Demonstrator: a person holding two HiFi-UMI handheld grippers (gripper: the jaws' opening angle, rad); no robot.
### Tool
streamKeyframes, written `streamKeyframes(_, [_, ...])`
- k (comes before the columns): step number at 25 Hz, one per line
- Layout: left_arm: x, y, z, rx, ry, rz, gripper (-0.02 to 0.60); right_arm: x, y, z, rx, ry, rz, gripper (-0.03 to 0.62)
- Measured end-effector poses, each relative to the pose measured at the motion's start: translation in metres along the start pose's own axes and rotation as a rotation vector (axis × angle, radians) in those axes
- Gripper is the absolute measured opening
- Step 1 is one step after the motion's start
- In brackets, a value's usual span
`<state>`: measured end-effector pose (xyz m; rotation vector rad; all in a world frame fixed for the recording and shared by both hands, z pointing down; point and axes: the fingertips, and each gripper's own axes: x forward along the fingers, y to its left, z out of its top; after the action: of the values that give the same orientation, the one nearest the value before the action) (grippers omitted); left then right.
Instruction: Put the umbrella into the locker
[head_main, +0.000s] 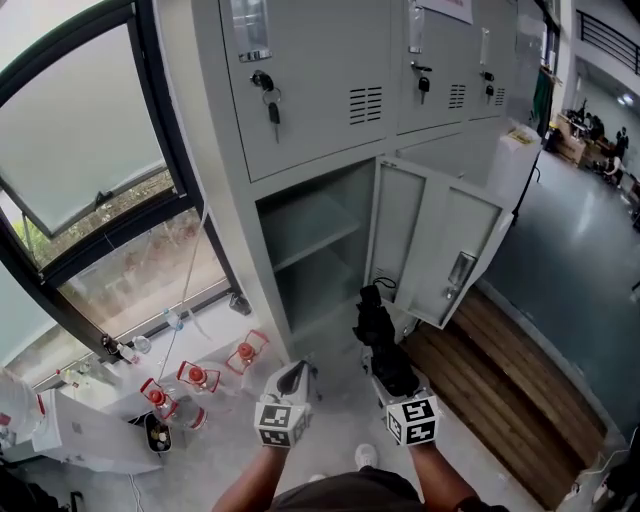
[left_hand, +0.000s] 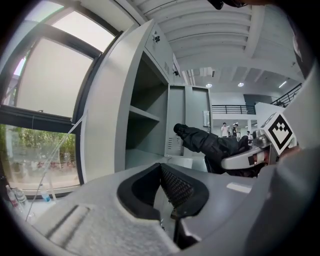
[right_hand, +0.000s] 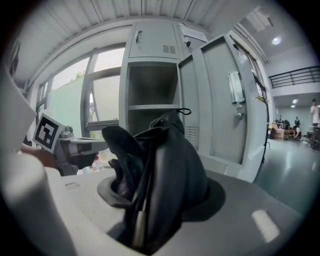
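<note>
Right gripper (head_main: 393, 372) jaws gripped black folded fabric umbrella (head_main: 375, 322), tip aimed at grey metal locker's (head_main: 225, 200) open compartment, just outside it, likely lined up for insertion. Left gripper (head_main: 292, 382) jaws were closed, empty, short of locker.

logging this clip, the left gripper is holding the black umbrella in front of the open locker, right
Wrong gripper: the right gripper holds the black umbrella in front of the open locker. The right gripper view shows it between the jaws.
</note>
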<state>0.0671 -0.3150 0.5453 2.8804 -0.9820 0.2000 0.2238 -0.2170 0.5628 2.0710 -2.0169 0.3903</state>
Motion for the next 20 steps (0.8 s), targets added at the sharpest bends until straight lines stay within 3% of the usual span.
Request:
streamKeyframes(10, [0.022, 0.017, -0.002, -0.024, 0.002, 0.176, 0.005, 0.055, -0.022, 0.011, -0.051, 0.020, 0.161, 0.250])
streamKeyframes(20, [0.009, 0.034, -0.007, -0.031, 0.015, 0.359, 0.004, 0.094, -0.021, 0.024, -0.073, 0.014, 0.304, 0.250])
